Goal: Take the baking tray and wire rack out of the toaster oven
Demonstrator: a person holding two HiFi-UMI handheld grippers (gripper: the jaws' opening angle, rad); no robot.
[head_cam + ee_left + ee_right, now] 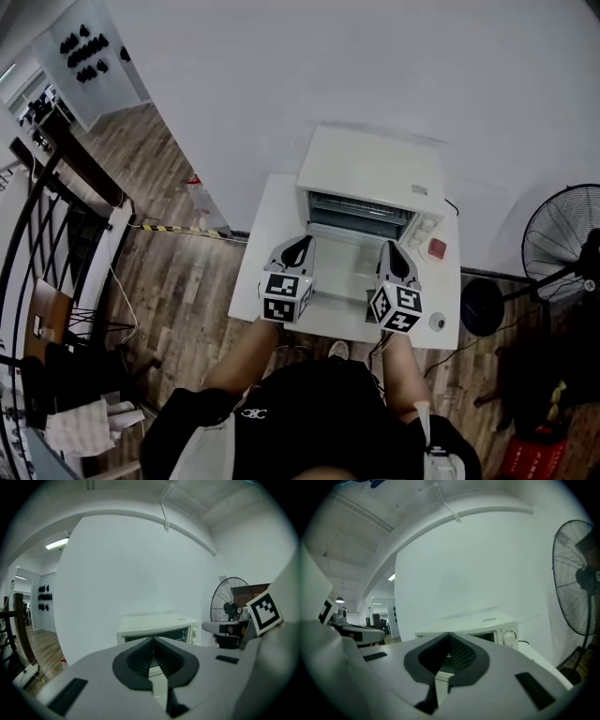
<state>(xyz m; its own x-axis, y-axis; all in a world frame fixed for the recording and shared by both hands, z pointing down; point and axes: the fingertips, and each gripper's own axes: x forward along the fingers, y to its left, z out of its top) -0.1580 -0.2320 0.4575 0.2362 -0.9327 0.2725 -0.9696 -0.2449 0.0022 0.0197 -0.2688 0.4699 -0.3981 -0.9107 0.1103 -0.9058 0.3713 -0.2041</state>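
A white toaster oven (370,178) stands at the back of a small white table (267,234). Its door (345,267) looks folded down toward me. Thin wires of a rack (361,217) show in the opening; I cannot make out a baking tray. My left gripper (299,244) hovers over the door's left side, shut and empty. Shut and empty too, my right gripper (391,247) is over the door's right side. The left gripper view has the oven (157,629) straight ahead beyond the left gripper (153,640). In the right gripper view the oven (487,626) lies past the right gripper (449,634).
A red patch (437,248) and a small round object (437,322) sit on the table's right strip. A standing fan (562,234) is to the right, close to the table. A white wall rises behind the oven. Wooden floor and a dark railing (56,187) lie to the left.
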